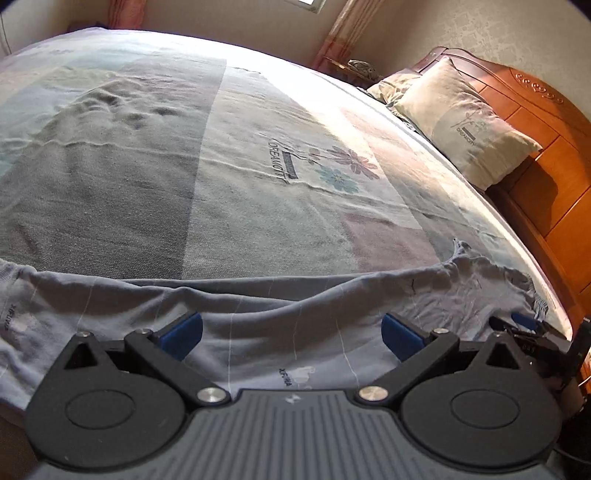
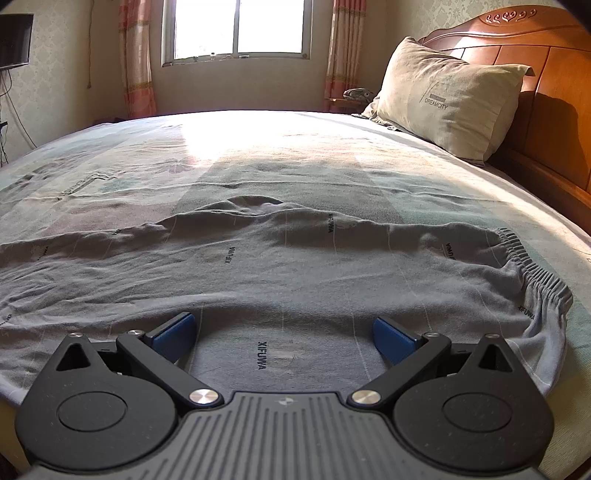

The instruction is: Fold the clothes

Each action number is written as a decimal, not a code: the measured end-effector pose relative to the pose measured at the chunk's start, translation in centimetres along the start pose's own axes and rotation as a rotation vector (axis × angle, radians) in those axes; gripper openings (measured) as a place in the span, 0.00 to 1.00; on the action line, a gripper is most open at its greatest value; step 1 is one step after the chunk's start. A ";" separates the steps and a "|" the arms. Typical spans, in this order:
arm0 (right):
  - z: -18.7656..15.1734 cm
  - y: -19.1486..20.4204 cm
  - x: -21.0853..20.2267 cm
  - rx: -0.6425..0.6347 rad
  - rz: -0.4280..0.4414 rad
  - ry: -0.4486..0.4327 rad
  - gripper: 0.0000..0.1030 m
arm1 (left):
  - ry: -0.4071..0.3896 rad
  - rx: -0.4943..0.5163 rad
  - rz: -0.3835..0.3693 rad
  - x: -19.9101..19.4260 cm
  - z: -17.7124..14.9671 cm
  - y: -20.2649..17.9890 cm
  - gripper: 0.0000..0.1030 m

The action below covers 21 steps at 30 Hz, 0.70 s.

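Grey pyjama trousers (image 2: pixel 280 266) with thin pale stripes and small printed words lie spread flat along the near edge of the bed. Their gathered elastic waistband (image 2: pixel 532 269) is at the right end. My right gripper (image 2: pixel 283 338) hovers open over the near edge of the trousers by the waist, nothing between its blue pads. In the left wrist view the same trousers (image 1: pixel 258 310) stretch across the bottom, and my left gripper (image 1: pixel 291 334) stands open over the leg part. The other gripper (image 1: pixel 524 328) shows at the far right there.
The bed (image 1: pixel 258 155) carries a patterned sheet with grey and pastel blocks. A beige pillow (image 2: pixel 447 96) leans on the wooden headboard (image 2: pixel 546 110) at the right. A window (image 2: pixel 236 29) with curtains is at the back; a nightstand (image 1: pixel 351 70) stands beside the bed.
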State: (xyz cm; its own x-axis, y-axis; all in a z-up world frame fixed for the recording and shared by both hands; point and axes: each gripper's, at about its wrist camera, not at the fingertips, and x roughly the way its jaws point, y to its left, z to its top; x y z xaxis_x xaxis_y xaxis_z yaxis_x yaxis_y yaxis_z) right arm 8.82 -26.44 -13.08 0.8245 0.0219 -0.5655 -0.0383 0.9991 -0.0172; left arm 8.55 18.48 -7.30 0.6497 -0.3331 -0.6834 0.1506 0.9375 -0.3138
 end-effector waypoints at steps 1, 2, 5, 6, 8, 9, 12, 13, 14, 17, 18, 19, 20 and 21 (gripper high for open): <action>0.0 0.0 0.0 0.000 -0.001 -0.001 1.00 | -0.003 0.031 0.032 -0.3 -0.8 -0.6 0.99; 0.0 0.0 0.0 0.000 -0.001 -0.001 1.00 | -0.009 0.056 0.058 -0.5 -1.6 -1.1 0.99; -0.1 0.1 0.0 -0.003 -0.005 -0.004 1.00 | -0.022 0.131 0.149 -0.7 -3.6 -2.3 0.99; -0.1 0.2 -0.1 -0.004 -0.007 -0.006 1.00 | 0.001 0.140 0.205 -0.4 -4.2 -2.3 0.99; -0.1 0.2 -0.1 -0.006 -0.008 -0.007 1.00 | 0.030 0.141 0.272 -0.2 -5.4 -1.9 1.00; -0.1 0.2 -0.1 -0.007 -0.008 -0.008 1.00 | 0.026 0.143 0.285 -0.4 -6.0 -1.8 1.00; 0.1 0.3 -0.2 -0.010 -0.010 0.006 1.00 | 0.050 0.181 0.321 -1.2 -6.6 -2.0 0.99; 0.2 0.3 -0.2 -0.011 -0.010 0.011 1.00 | 0.037 0.185 0.310 -1.6 -6.4 -2.3 0.99; 0.3 0.3 -0.3 -0.012 -0.011 0.016 1.00 | 0.024 0.190 0.299 -1.9 -6.1 -2.6 0.99; 0.5 0.4 -0.4 -0.015 -0.012 0.030 1.00 | -0.019 0.189 0.260 -2.4 -5.0 -3.3 0.99; 0.9 0.9 -1.1 -0.020 0.020 0.023 1.00 | -0.035 0.182 0.245 -2.2 -4.6 -3.5 0.99; 1.4 1.6 -2.0 -0.025 0.060 0.014 1.00 | -0.043 0.172 0.229 -1.8 -4.1 -3.8 0.99; 1.9 2.3 -2.9 -0.030 0.099 0.005 1.00 | -0.044 0.158 0.209 -1.3 -3.7 -4.0 0.99; 2.4 3.0 -3.8 -0.036 0.139 -0.005 1.00 | -0.044 0.145 0.186 -0.8 -3.4 -4.2 0.99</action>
State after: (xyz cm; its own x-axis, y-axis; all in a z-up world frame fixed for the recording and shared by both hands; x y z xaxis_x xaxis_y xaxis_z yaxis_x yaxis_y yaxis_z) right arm 6.99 -23.41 -9.00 0.8123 0.1603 -0.5607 -0.1723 0.9845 0.0319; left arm 4.88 14.46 -7.65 0.7076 -0.1514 -0.6902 0.1289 0.9880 -0.0846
